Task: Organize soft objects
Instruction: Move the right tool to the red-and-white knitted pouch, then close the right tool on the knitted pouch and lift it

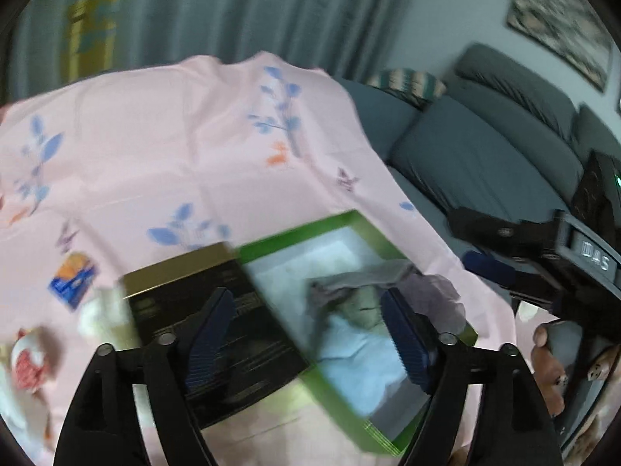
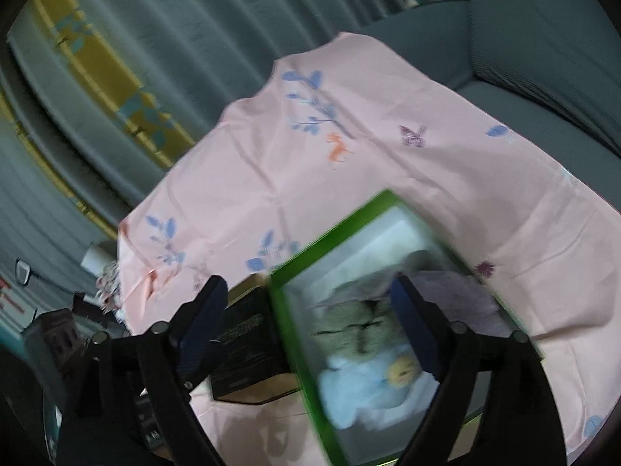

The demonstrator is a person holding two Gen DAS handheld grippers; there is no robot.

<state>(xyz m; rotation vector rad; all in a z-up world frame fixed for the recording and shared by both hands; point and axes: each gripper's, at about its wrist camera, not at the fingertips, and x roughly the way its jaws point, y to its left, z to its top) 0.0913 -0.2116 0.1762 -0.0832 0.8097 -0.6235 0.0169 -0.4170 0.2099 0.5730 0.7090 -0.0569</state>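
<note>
A green-rimmed box (image 1: 351,218) lies open on the pink tablecloth (image 1: 155,155). Inside it are a light blue soft piece (image 1: 361,365), an olive cloth (image 1: 363,308) and a grey-lilac cloth (image 1: 438,295) that hangs over the rim. My left gripper (image 1: 306,303) is open above the seam between this box and a black box (image 1: 174,303). My right gripper (image 2: 306,291) hovers open over the green box (image 2: 283,334). Below it lie the blue piece with a yellow patch (image 2: 365,388), the olive cloth (image 2: 345,326) and the lilac cloth (image 2: 458,295). Neither gripper's pads press on anything.
A blue-and-orange packet (image 1: 71,279), a white lump (image 1: 97,310) and a red-and-white soft thing (image 1: 27,361) lie left of the black box. A grey sofa (image 1: 465,155) stands behind the table on the right. A hand (image 1: 547,369) and black housing (image 1: 582,260) are at the right edge.
</note>
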